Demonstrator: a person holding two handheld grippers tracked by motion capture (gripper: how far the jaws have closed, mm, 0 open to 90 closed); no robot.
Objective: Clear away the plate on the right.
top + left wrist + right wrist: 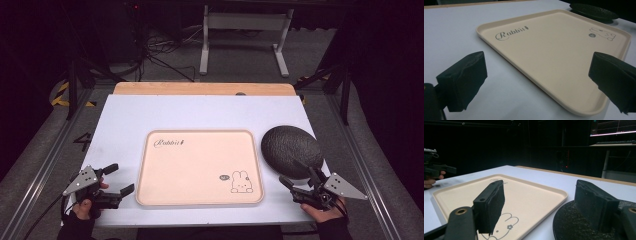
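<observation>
I have my right gripper (298,177) down at the near edge of the dark plate (291,150), and I read that as the setup for a pickup: the plate lies flat on the white table (125,120) just beside the tray (200,200), so the rim is the only part the jaws can get around. In the right gripper view the jaws stand fairly wide, one over the tray's corner by the rabbit drawing (506,226), the other over the plate's speckled surface; the pads (491,205) do not seem to press on anything, though I cannot tell whether the far jaw brushes the plate. My guess is the plate is meant for the tray, which sits bare straight ahead of both grippers

My left gripper (119,180) waits off the tray's left edge, jaws spread wide and holding nothing. In the left gripper view the tray's near corner lies between the two pads (464,80) but beyond them, untouched, with the plate far off past the tray's opposite side. I take it this hand is parked there to steady the tray if it slides
</observation>
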